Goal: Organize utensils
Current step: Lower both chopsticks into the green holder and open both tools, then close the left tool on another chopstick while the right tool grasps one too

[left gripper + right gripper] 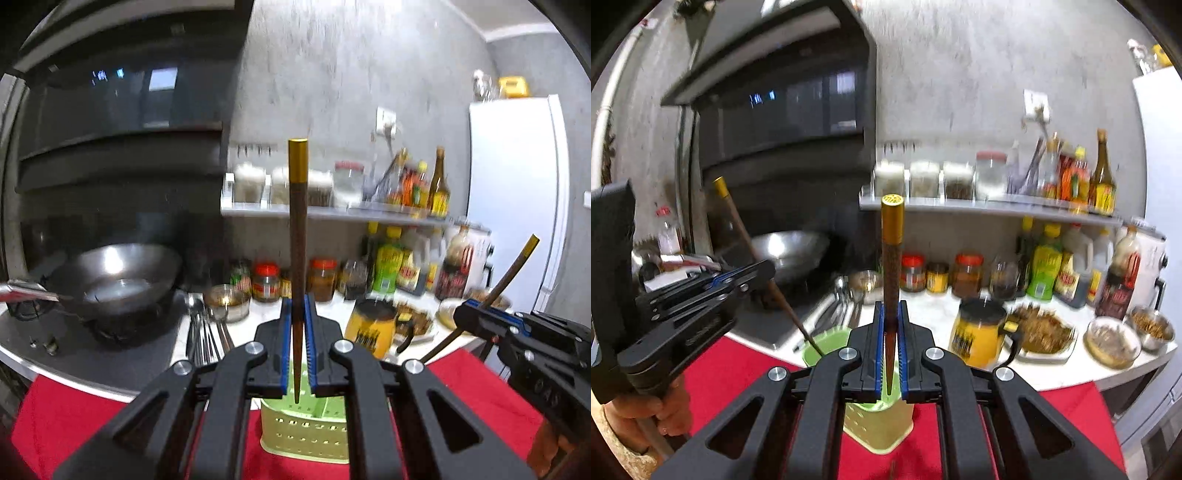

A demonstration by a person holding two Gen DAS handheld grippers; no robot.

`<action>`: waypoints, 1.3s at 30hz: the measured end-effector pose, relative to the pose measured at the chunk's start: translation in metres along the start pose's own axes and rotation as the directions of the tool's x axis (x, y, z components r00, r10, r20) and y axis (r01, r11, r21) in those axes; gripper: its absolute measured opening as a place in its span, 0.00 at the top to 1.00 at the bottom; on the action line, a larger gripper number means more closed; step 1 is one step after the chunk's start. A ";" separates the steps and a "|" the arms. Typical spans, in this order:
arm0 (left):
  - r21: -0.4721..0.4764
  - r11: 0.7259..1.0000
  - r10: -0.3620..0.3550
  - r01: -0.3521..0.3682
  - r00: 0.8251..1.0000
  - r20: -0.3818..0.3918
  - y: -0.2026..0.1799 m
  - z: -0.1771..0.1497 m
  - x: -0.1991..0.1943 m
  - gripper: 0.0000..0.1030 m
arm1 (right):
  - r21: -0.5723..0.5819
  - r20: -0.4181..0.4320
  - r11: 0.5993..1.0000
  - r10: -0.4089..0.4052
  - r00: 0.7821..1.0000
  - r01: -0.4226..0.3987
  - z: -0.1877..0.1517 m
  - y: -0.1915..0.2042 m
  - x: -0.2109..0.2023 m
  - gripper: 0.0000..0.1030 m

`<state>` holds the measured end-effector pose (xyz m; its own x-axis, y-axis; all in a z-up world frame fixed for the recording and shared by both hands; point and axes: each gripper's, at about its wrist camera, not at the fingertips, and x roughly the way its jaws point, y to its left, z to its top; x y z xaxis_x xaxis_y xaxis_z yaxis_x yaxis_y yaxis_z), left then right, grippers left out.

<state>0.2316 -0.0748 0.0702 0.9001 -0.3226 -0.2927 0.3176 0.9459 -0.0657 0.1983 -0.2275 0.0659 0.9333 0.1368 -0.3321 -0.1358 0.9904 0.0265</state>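
**Two Chopsticks Held Over a Green Holder**

The left gripper (297, 332) was pinched tight on a dark brown chopstick (297, 236), its blue ribbed pads pressed against the shaft. The stick stood upright, its gold-capped blunt end at the top and its tapered point hanging above the pale green utensil holder (306, 428). The right gripper (891, 332) pinched a second chopstick (892, 258) the same way: patterned brown shaft, gold cap with a small embossed mark, point down over the holder's open top.

The holder was plastic, boxy, perforated with rows of small holes, and it stood on a red cloth (70, 417) at the counter's edge. Whether either tip had entered a compartment I could not tell; the black gripper frames hid the rim.

Behind, a bundle of metal spoons (205, 332) lay flat on the white counter beside a steel wok (118, 273). A yellow mug (979, 336) with a black handle stood near dishes of food.
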 end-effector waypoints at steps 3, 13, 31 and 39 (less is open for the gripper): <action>-0.011 1.000 -0.008 0.007 0.999 -0.051 0.007 -0.014 0.021 0.94 | -0.007 -0.049 1.000 -0.002 0.999 0.001 -0.014 -0.002 0.020 0.91; -0.027 1.000 0.015 -0.015 1.000 0.000 0.024 0.006 -0.033 0.63 | 0.037 0.018 0.999 -0.025 1.000 0.024 -0.011 -0.018 -0.046 0.51; -0.030 0.995 0.063 -0.091 0.855 -0.514 0.020 -0.189 -0.134 0.52 | -0.026 -0.326 0.999 -0.036 0.945 0.029 -0.172 -0.002 -0.125 0.44; -0.053 0.997 -0.081 0.062 0.807 -0.585 -0.007 -0.225 -0.129 0.64 | 0.019 -0.413 1.000 0.018 0.911 -0.011 -0.207 0.003 -0.113 0.53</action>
<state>0.0464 -0.0321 -0.1063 0.5264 -0.3169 -0.7889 0.3564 0.9247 -0.1337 0.0231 -0.2447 -0.0918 0.7102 0.1340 -0.6911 -0.1399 0.9890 0.0481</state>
